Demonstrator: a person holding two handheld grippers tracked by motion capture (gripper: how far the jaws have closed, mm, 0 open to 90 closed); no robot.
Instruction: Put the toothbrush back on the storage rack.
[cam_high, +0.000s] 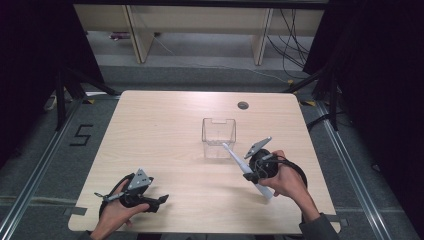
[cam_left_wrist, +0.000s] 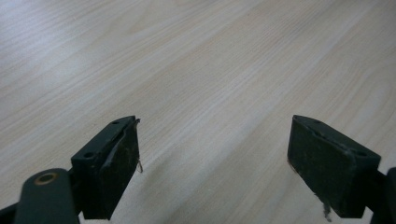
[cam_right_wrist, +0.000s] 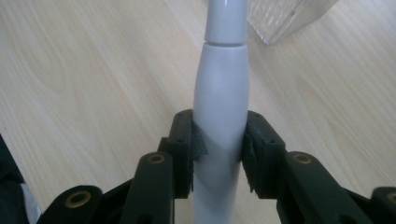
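High view shows a "5" taped on the floor; right claw clenches a white electric toothbrush, left claw released.

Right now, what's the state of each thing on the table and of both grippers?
Electric toothbrush: clamped in the right gripper, lifted off the table, head end pointing toward the clear container.
Clear container: upright, open-topped, looks empty.
Right gripper: shut on the toothbrush handle.
Left gripper: open, nothing between its jaws, low over the table.
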